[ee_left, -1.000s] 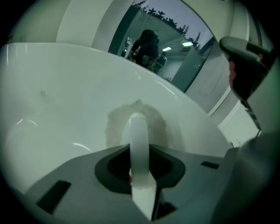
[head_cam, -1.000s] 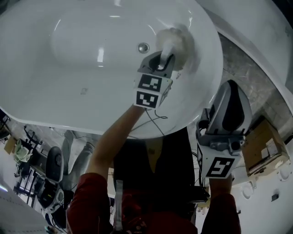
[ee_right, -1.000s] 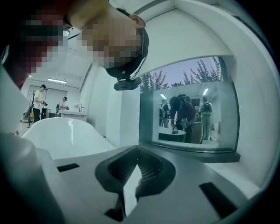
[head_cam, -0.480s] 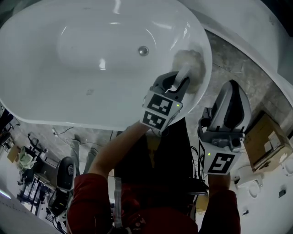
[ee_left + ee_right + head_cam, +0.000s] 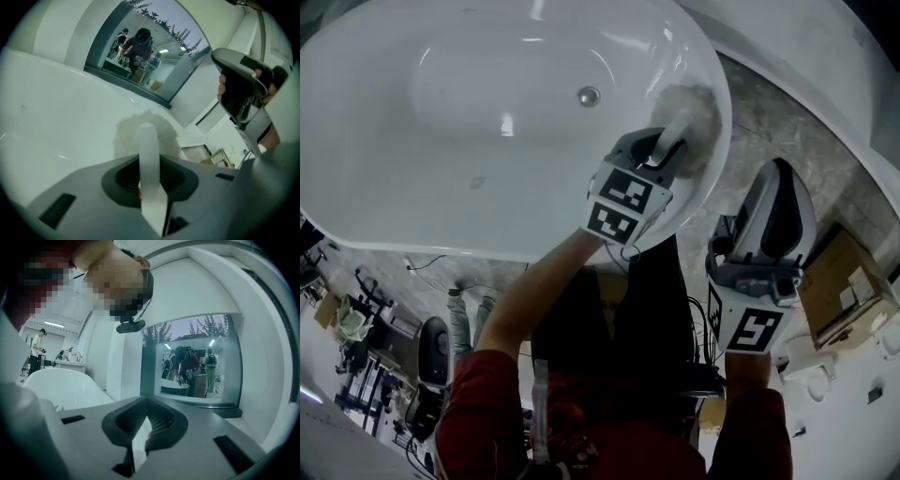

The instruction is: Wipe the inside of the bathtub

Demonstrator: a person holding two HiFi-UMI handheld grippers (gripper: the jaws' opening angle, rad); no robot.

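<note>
Between the left gripper's (image 5: 664,157) jaws a white handle (image 5: 149,161) is clamped; its fluffy pad (image 5: 692,111) is pressed against the bathtub's (image 5: 487,131) inner wall. Outside the bathtub's rim, the right gripper (image 5: 764,234) is held with its jaws closed together on nothing.

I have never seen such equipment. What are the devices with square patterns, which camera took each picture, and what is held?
No robot: a person holds a two-jaw gripper in each hand; the patterned cubes belong to them. One camera sits on the head, looking down; one rides on each gripper. The left gripper is shut on the handle of a fluffy white wiper against the inner wall of the bathtub, right of the drain. The right gripper is outside the tub, jaws together, empty.
</note>
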